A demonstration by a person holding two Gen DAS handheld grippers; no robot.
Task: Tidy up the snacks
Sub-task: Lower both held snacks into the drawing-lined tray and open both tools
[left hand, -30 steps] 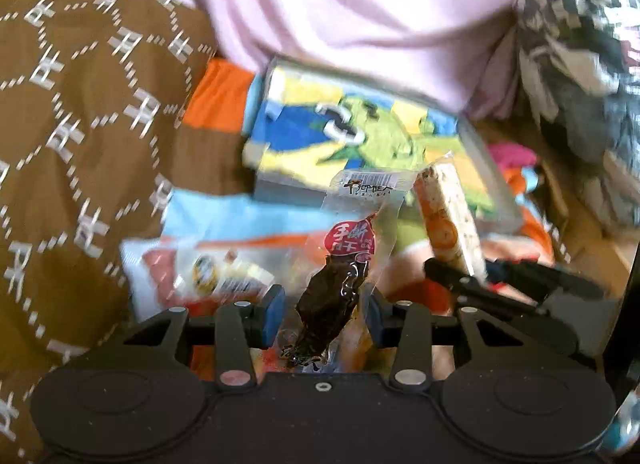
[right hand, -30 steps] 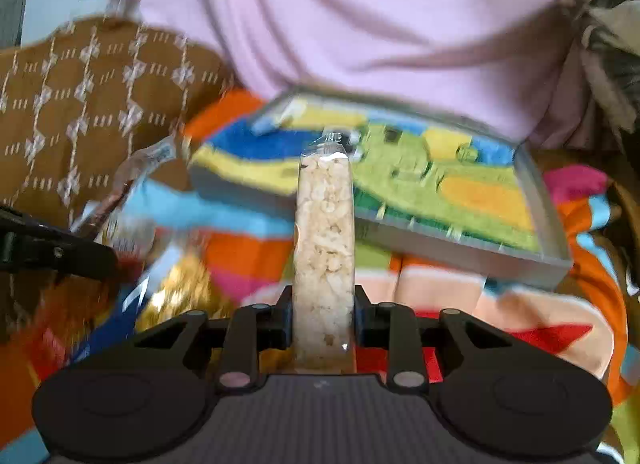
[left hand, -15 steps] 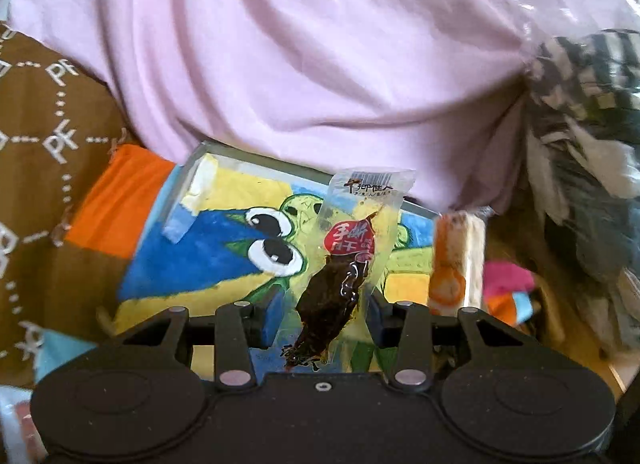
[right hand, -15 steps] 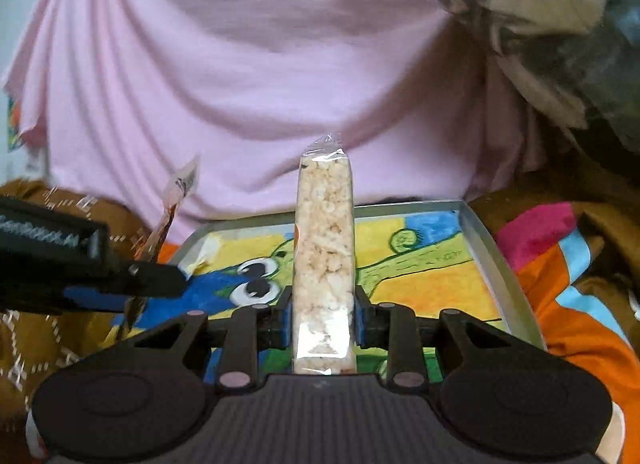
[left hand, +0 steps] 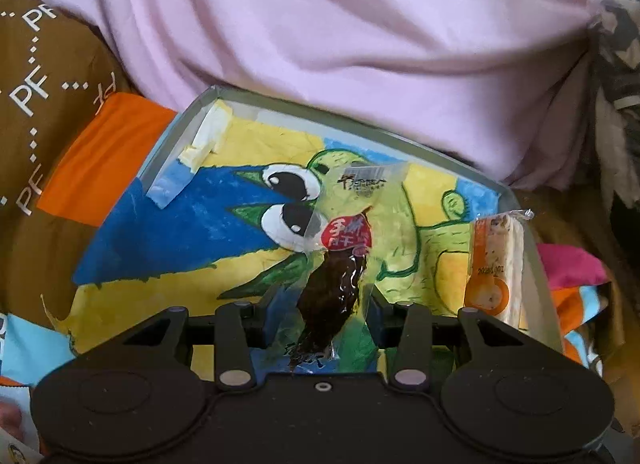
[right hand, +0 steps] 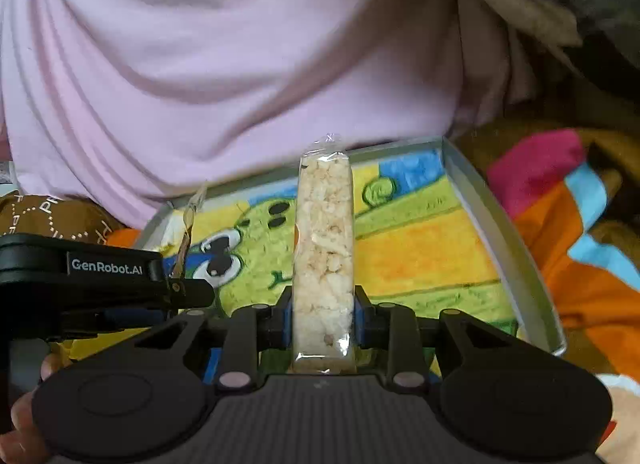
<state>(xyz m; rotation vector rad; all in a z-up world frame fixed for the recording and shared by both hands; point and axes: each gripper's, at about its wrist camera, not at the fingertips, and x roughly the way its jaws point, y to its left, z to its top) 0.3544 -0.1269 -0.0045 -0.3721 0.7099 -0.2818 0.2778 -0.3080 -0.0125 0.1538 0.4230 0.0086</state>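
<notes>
Below, a striped blanket (right hand: 580, 264) holds the cartoon-painted tray (left hand: 172, 152); my left tongs (left hand: 320, 314), marked "GenRobot.AI", clench a dark jerky packet (left hand: 332, 296), right tongs (right hand: 322, 312) a rice-crisp bar (right hand: 324, 248).

Tray's (left hand: 532, 264) near edge behind gripper body; packet (left hand: 340, 264) print perhaps too blurred

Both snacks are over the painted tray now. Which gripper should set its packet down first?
Right, by a small margin. The right gripper holds the rice bar over open tray floor. The left gripper, with the dark jerky packet, sits near the tray's front-left.
</notes>
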